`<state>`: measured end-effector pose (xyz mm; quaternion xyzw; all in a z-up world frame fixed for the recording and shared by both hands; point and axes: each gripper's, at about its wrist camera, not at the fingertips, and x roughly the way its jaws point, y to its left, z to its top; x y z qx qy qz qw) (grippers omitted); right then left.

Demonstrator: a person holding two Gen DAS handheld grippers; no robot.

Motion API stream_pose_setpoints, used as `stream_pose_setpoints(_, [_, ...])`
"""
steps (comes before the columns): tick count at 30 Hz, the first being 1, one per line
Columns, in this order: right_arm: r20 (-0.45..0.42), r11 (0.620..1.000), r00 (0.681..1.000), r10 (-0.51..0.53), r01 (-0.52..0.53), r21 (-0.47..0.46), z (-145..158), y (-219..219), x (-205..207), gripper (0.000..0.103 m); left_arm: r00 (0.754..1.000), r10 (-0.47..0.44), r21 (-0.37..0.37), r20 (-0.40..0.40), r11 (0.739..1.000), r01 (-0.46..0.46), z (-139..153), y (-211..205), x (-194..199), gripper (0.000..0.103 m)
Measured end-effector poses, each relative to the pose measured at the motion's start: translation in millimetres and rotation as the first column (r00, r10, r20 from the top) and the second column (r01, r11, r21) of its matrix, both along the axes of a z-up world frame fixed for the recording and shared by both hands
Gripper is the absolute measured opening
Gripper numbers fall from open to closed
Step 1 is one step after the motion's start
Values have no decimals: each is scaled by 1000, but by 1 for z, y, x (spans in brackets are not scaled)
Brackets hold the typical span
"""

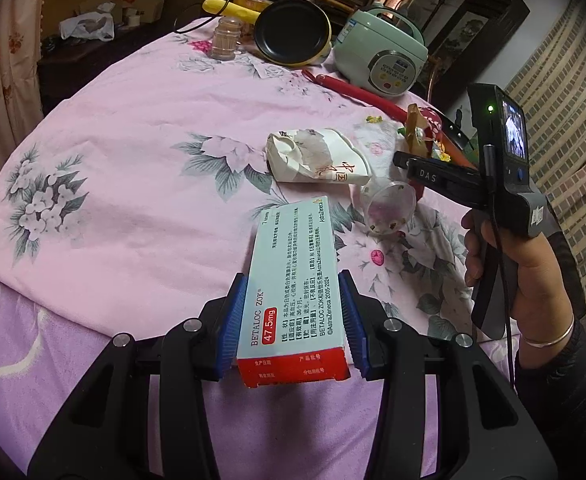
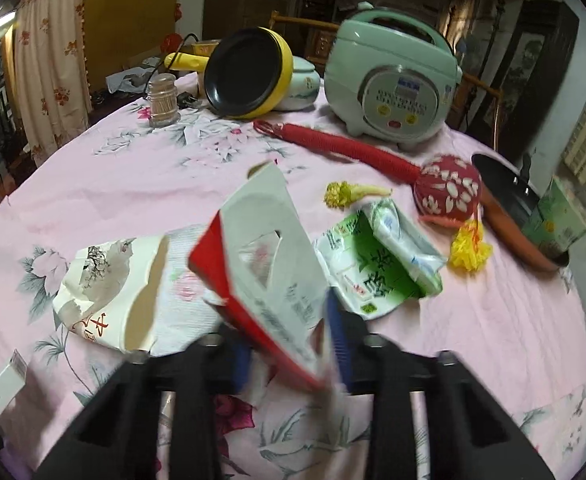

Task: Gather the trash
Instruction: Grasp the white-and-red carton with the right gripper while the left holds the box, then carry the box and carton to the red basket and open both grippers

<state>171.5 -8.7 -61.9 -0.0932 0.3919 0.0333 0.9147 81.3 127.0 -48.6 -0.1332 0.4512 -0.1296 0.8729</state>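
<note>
My left gripper is shut on a light blue and red medicine box, held above the near edge of the pink flowered tablecloth. In the right wrist view, my right gripper is shut on a torn red and white carton, which is tilted and blurred. In the left wrist view, that gripper sits at the right, held by a hand. On the cloth lie a crumpled white paper box, a green wrapper, a vegetable scrap and a toppled clear plastic cup.
At the back stand a green rice cooker, a yellow pan and a toothpick jar. A red mallet with a yellow tassel, a black frying pan and a green box lie at the right.
</note>
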Motion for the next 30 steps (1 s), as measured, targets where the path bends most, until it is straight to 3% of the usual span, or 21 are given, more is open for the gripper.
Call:
stream_pose_setpoints(1, [-1,1000,1000,-7,7,9,1,-2,-1,17,1000,1,1,2,1000,-1,1,0,-1,46])
stream_pose_setpoints(16, [69,984,997,-34,22,174,33,-52,-64,16,999,33,27,20,999,-33,14,-2,-25,46])
stream_pose_setpoints(26, [-47,984,999,-5,13,179,10,-68,-95,17,999,43,46,31,998,-45,20,-4,-47,46])
stream_pose_setpoints(28, [-78,986,997,-17,29,161,2,-69,-94,24,998,43,51,35,998,-45,21,-6,-50,46])
stream_pose_setpoints(30, [-122,988,993,-5,24,155,-9,-70,-92,24,998,44,57,36,997,-46,22,-7,-52,46])
